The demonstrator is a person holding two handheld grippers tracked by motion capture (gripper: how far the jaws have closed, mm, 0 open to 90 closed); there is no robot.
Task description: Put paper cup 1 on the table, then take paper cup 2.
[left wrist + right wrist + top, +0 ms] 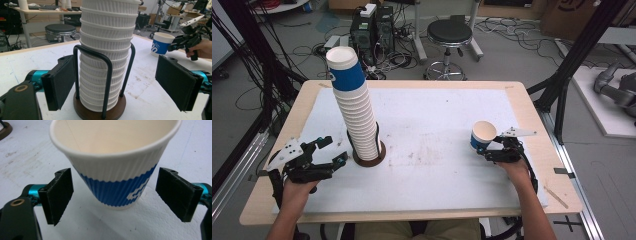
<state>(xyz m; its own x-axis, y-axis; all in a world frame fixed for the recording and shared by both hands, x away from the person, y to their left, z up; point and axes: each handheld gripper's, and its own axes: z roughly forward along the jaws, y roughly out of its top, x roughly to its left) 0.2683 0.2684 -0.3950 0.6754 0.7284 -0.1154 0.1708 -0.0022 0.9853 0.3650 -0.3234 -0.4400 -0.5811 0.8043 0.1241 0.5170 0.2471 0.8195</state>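
A tall, leaning stack of ribbed white paper cups, its top cup banded blue, stands in a black wire holder on a round brown base. My left gripper is open, one jaw on either side of the holder's lower part, pads apart from the wires. At the right of the mat a single white and blue cup stands upright. My right gripper is open with this cup between its jaws, and a gap shows at each pad.
A white mat covers most of the wooden table. On the floor behind the table stand a black stool and computer towers among cables. Black frame posts rise at both sides.
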